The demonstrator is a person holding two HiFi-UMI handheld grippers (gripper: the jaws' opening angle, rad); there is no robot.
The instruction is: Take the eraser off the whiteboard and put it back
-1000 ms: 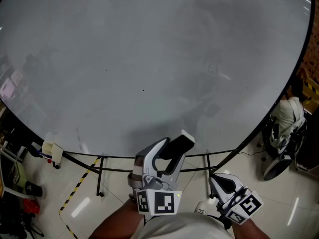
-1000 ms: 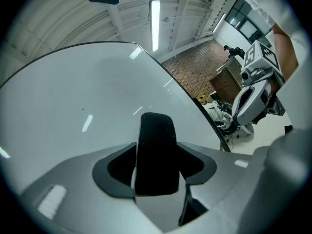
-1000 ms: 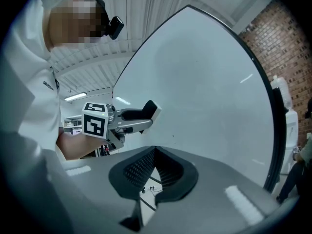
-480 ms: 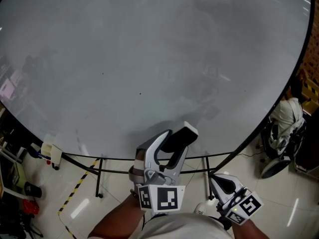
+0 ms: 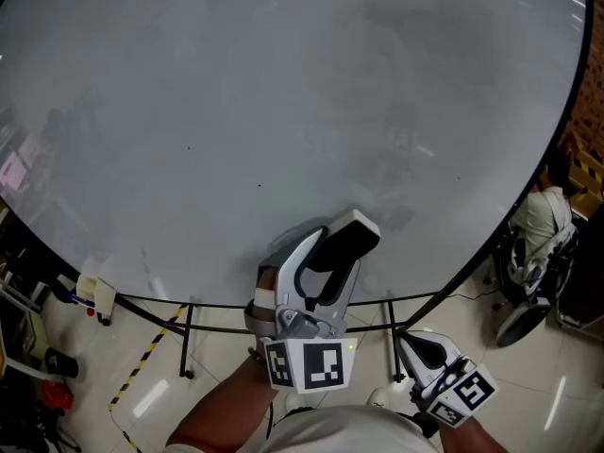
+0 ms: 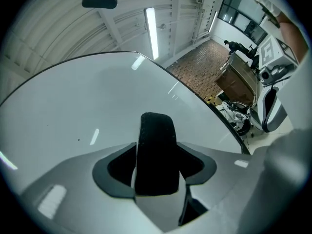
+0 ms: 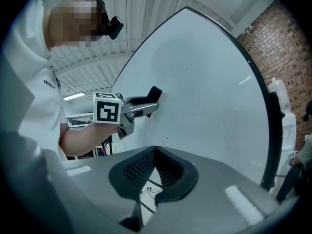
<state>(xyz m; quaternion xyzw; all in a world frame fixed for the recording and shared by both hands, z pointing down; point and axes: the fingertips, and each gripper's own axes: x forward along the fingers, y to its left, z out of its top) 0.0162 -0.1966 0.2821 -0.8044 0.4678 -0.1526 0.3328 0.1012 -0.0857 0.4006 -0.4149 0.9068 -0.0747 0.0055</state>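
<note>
The eraser (image 5: pixel 346 242), a black felt block with a white back, is clamped upright between the jaws of my left gripper (image 5: pixel 326 253). It is held against the lower middle of the big whiteboard (image 5: pixel 283 111). In the left gripper view the eraser (image 6: pixel 156 155) fills the gap between the jaws, felt edge toward the camera. The right gripper view shows the same eraser (image 7: pixel 155 93) with its end at the board (image 7: pixel 209 91); whether it touches I cannot tell. My right gripper (image 5: pixel 418 345) hangs low at the right, away from the board, jaws together on nothing.
Black stand legs (image 5: pixel 192 333) run under the whiteboard. A white holder (image 5: pixel 96 292) sits at the board's lower left edge. Yellow-black tape (image 5: pixel 142 361) marks the floor. A wheeled vehicle (image 5: pixel 528 281) stands at the right, and a brick wall (image 7: pixel 280 43) lies beyond the board.
My left gripper has risen along the whiteboard with the eraser still in its jaws. The right gripper has stayed where it was.
</note>
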